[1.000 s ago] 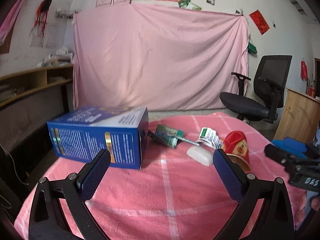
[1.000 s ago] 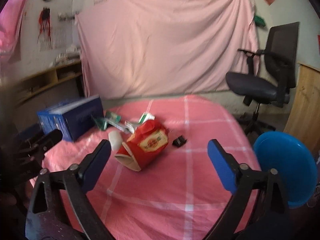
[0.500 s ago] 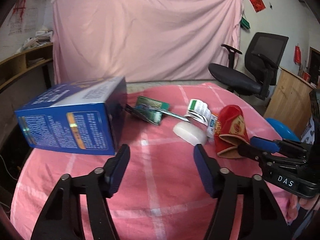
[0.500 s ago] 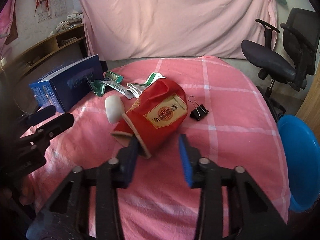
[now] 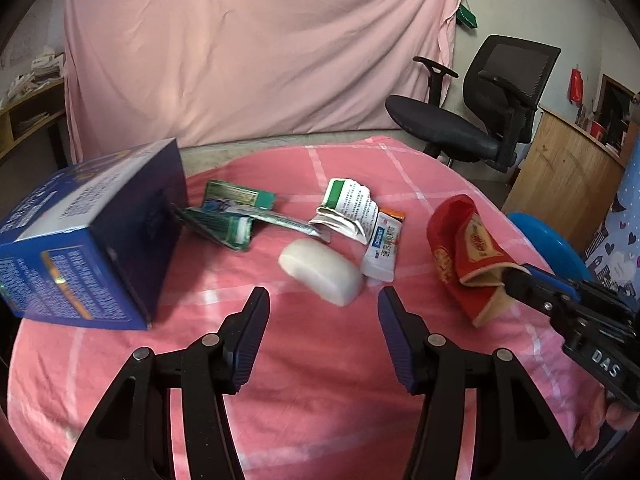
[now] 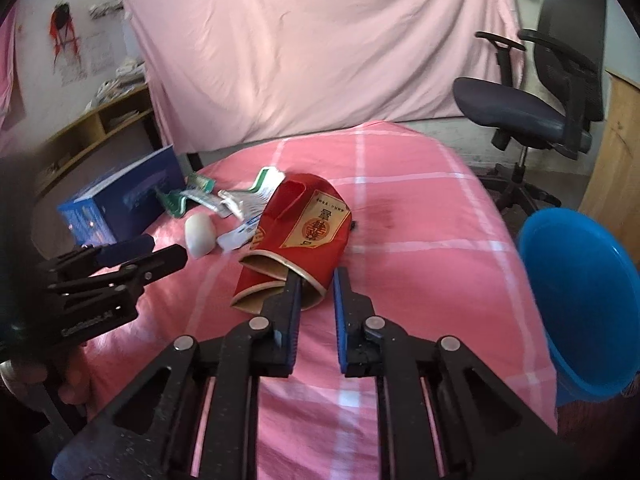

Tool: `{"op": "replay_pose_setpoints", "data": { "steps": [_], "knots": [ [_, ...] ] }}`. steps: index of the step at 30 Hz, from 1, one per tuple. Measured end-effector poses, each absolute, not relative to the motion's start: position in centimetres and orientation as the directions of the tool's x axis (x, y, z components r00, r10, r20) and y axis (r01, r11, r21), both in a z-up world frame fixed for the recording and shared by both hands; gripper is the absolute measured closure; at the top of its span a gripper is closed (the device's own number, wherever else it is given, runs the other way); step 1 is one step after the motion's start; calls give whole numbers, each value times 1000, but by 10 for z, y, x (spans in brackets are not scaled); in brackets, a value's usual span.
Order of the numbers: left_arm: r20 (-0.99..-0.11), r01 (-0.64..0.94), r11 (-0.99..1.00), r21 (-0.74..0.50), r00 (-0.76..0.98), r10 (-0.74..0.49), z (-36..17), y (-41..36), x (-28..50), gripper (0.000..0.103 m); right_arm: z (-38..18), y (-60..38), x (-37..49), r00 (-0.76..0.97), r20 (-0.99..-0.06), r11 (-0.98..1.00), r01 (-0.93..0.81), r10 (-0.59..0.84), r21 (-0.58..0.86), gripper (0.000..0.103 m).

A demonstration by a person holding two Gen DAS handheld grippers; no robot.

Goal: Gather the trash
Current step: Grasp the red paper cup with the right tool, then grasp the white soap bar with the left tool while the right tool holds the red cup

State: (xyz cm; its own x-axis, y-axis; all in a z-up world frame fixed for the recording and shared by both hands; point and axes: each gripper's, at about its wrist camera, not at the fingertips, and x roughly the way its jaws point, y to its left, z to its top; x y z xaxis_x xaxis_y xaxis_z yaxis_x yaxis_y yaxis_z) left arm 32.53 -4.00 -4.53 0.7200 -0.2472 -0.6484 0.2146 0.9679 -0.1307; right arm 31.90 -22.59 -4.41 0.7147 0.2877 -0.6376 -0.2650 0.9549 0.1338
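**Two wrist views, angled down over one tabletop**

Each camera looks forward along its own fingers, tilted down, close above the pink tabletop. Both share the red carton, blue box and pink curtain beyond the fingertips.

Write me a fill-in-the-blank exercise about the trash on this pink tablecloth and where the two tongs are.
1. The right tongs have one finger inside the open end of the crushed ____ paper cup.
2. The white soap bar lies just ahead of the ____ tongs.
3. Past the table's right edge sits a ____ basin.
4. The big blue box lies at the ____ end of the litter.

Missing words: red; left; blue; left
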Motion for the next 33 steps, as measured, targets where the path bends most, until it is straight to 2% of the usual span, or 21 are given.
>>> {"op": "replay_pose_setpoints", "data": {
  "steps": [4, 7, 10, 12, 19, 20, 25, 31, 32, 33],
  "knots": [
    [-663, 175, 976, -129, 716, -216, -46, -45, 336, 53, -42, -235, 319, 728, -624, 958, -238, 285, 159, 76],
    [-681, 135, 981, -140, 705, -195, -48, -47, 344, 58, -43, -239, 320, 726, -625, 958, -226, 287, 178, 77],
    [-697, 109, 984, -139, 695, -175, -50, -50, 351, 68, -43, -241, 318, 725, -622, 956, -227, 294, 187, 77],
    [-699, 89, 988, -127, 698, -153, -50, -51, 352, 78, -44, -242, 317, 724, -621, 954, -232, 300, 190, 77],
    [-688, 60, 986, -159, 709, -154, -50, -43, 346, 83, -44, -246, 310, 721, -611, 946, -249, 325, 209, 77],
    [-686, 60, 985, -164, 711, -158, -49, -42, 343, 103, -44, -246, 309, 721, -610, 945, -250, 327, 211, 77],
    [-696, 73, 983, -166, 698, -170, -52, -45, 336, 103, -44, -249, 303, 720, -610, 944, -250, 330, 214, 78],
    [-665, 83, 978, -191, 722, -192, -49, -41, 327, 103, -43, -251, 298, 734, -598, 946, -241, 323, 215, 78],
    [-665, 80, 977, -197, 722, -193, -49, -41, 328, 101, -42, -252, 299, 739, -593, 947, -235, 320, 219, 78],
    [-668, 73, 977, -198, 720, -189, -49, -43, 329, 93, -41, -251, 299, 743, -588, 947, -231, 319, 222, 78]
  ]
}}
